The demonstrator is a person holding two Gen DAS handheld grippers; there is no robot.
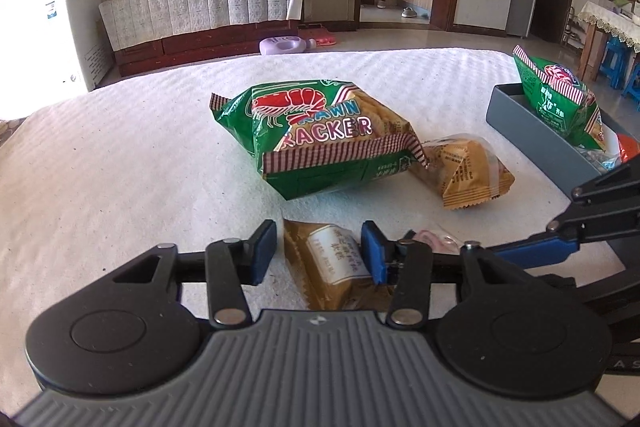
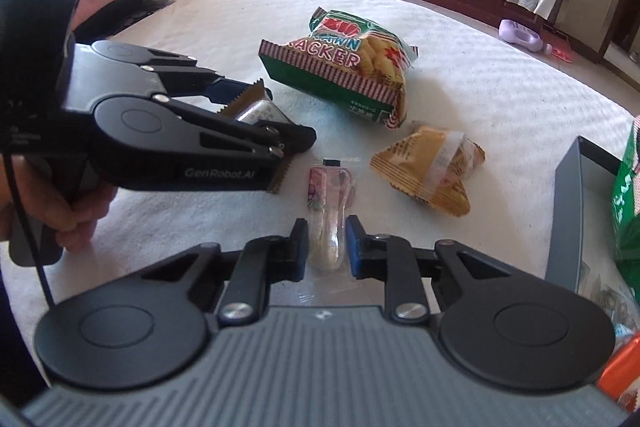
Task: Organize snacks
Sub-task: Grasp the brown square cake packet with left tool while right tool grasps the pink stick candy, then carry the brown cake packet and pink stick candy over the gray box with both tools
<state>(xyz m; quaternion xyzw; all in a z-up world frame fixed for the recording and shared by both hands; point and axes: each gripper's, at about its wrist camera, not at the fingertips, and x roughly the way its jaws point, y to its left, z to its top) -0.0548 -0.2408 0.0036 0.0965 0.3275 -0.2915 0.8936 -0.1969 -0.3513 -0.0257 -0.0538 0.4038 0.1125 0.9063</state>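
My left gripper (image 1: 318, 239) straddles a brown snack packet (image 1: 324, 263) lying on the white cloth. Its right pad touches the packet, and a thin strip of cloth shows at its left pad. The right wrist view shows that gripper (image 2: 268, 113) from the side, with the brown packet (image 2: 256, 113) between its fingers. My right gripper (image 2: 327, 231) is shut on a clear packet with a pink label (image 2: 326, 227), also seen as the pink-labelled packet (image 1: 438, 242). Beyond lie a green prawn cracker bag (image 1: 320, 135) (image 2: 344, 67) and a yellow packet (image 1: 464, 167) (image 2: 428, 171).
A grey box (image 1: 532, 131) (image 2: 564, 219) at the right holds a second green bag (image 1: 560, 95) and an orange pack (image 2: 620, 371). A person's hand (image 2: 76, 211) holds the left gripper. White cloth (image 1: 120, 167) covers the surface, whose far edge drops to the floor.
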